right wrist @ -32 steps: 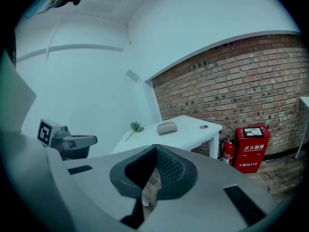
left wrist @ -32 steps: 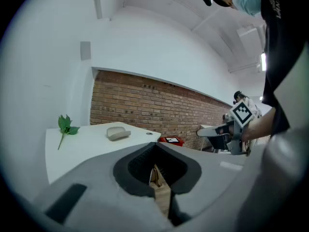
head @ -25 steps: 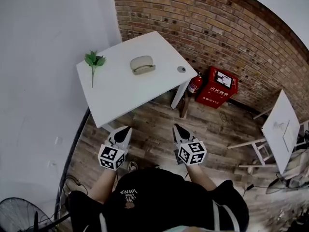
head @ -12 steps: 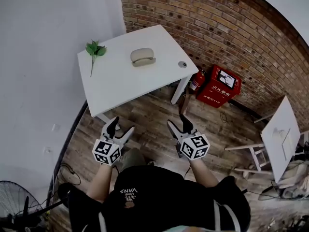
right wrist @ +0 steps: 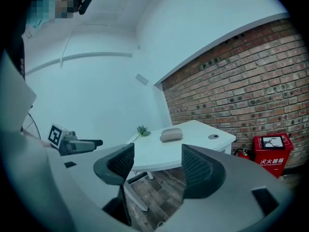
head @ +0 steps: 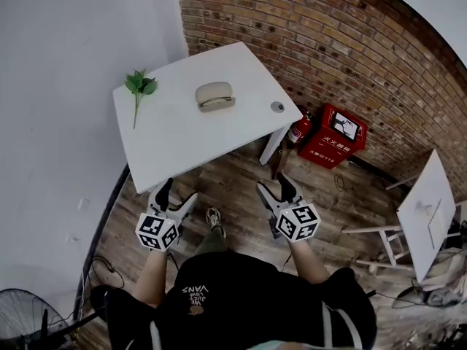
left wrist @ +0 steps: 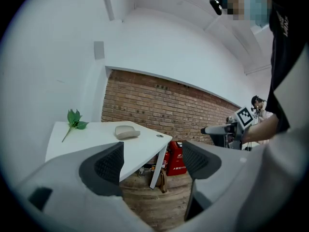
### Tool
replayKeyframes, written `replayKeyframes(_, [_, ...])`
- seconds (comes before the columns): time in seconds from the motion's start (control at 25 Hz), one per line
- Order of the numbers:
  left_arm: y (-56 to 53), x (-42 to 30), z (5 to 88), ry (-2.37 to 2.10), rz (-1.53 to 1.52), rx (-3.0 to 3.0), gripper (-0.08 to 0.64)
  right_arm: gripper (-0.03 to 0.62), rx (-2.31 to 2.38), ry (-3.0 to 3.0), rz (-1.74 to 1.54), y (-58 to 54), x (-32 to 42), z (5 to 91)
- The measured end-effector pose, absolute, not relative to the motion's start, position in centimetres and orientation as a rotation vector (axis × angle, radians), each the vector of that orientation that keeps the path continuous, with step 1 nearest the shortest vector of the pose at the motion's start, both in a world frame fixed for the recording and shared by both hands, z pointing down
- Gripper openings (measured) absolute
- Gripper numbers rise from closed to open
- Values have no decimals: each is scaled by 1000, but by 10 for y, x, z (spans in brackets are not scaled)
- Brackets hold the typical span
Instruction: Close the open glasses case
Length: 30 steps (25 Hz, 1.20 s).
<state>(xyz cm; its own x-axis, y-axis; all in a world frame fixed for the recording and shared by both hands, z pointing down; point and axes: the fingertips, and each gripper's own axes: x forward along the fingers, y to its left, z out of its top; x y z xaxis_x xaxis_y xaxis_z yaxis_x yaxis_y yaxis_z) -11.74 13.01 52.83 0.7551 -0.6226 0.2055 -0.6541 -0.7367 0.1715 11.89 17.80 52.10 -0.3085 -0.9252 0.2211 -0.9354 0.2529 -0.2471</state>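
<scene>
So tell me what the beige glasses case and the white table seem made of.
Beige oval glasses case: probably matte fabric or leatherette over a hard shell; dull, no glare. White square table: likely painted or laminated board; smooth, even top.

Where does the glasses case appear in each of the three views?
Head view: glasses case upper centre, on the white table.
Left gripper view: glasses case left of centre, on the table.
Right gripper view: glasses case near centre, on the table.
Shared landmark: green sprig, left of the case in all views.
</scene>
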Motion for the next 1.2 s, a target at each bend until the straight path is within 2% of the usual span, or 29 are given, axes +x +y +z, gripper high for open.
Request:
replayKeyframes(0.68, [-34, -91, 542, -866, 217, 2720, 373, 287, 1841, -2386, 614, 8, 113, 541])
replayKeyframes(1.2, [-112, -72, 561, -867, 249, 2675, 380, 287, 1690, -2378, 588, -84, 117, 560])
